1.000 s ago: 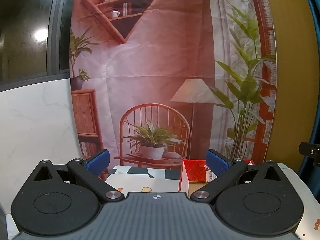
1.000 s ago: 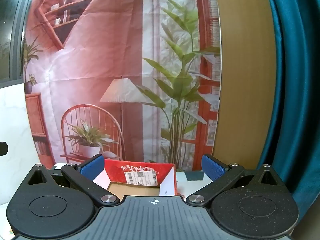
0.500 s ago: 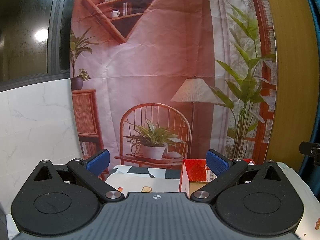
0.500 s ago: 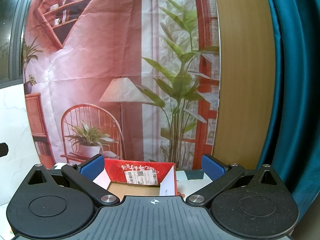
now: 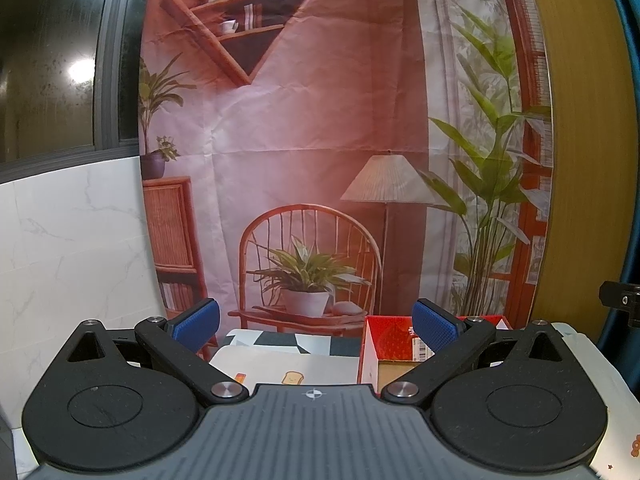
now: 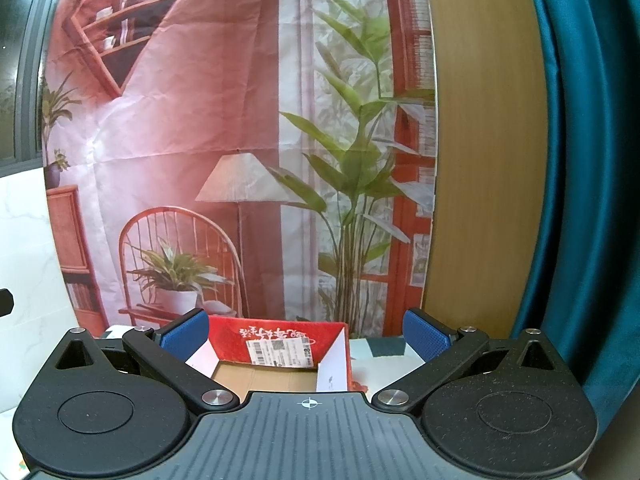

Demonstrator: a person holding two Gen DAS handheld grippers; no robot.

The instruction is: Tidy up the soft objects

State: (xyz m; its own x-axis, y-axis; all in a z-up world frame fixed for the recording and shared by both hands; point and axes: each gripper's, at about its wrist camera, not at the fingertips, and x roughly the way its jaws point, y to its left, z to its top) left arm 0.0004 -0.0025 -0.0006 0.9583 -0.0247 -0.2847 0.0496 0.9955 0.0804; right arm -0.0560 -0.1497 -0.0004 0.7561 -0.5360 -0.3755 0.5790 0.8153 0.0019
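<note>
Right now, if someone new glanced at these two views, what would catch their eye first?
Probably the big printed backdrop of a reddish room with a chair, lamp and plants, filling the wall ahead. Next, the open red cardboard box on the table, straight in front of the right gripper. Both it and the left gripper are open and hold nothing.

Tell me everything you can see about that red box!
The red box is an open cardboard carton: red outside, plain brown inside, white side flaps standing up. A white barcode label and upside-down pale lettering mark its far wall. It sits upright on the patterned cloth, looks empty in the part visible, and neither gripper touches it.
</note>
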